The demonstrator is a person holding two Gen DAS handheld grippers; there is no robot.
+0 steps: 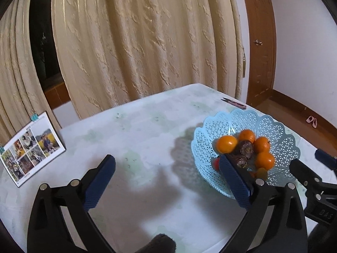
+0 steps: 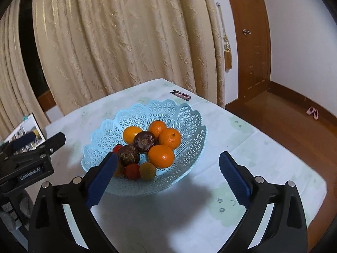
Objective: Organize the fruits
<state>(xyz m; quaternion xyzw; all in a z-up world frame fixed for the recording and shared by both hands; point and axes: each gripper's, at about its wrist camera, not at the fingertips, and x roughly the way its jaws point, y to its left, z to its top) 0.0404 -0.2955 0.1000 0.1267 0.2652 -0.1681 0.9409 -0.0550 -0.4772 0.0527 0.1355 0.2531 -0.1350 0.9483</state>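
A light blue lattice basket (image 2: 179,116) (image 1: 271,126) stands on the table and holds several oranges (image 2: 161,155) (image 1: 226,144), two dark purple fruits (image 2: 145,141) (image 1: 245,147), small red fruits (image 2: 132,171) and a yellowish one (image 2: 148,170). My right gripper (image 2: 168,164) is open just in front of the basket, nothing between its blue pads; its left finger overlaps the basket's near rim. My left gripper (image 1: 167,166) is open over bare tablecloth to the left of the basket, holding nothing. Its right finger (image 1: 233,179) hides part of the basket. Each gripper shows at the edge of the other's view.
A pale patterned cloth (image 1: 137,130) covers the table. A photo card (image 1: 31,147) stands at its left edge. Small pink snips (image 2: 181,94) lie at the far corner. Cream curtains hang behind, a wooden door and floor to the right. The table's right edge drops off close to the basket.
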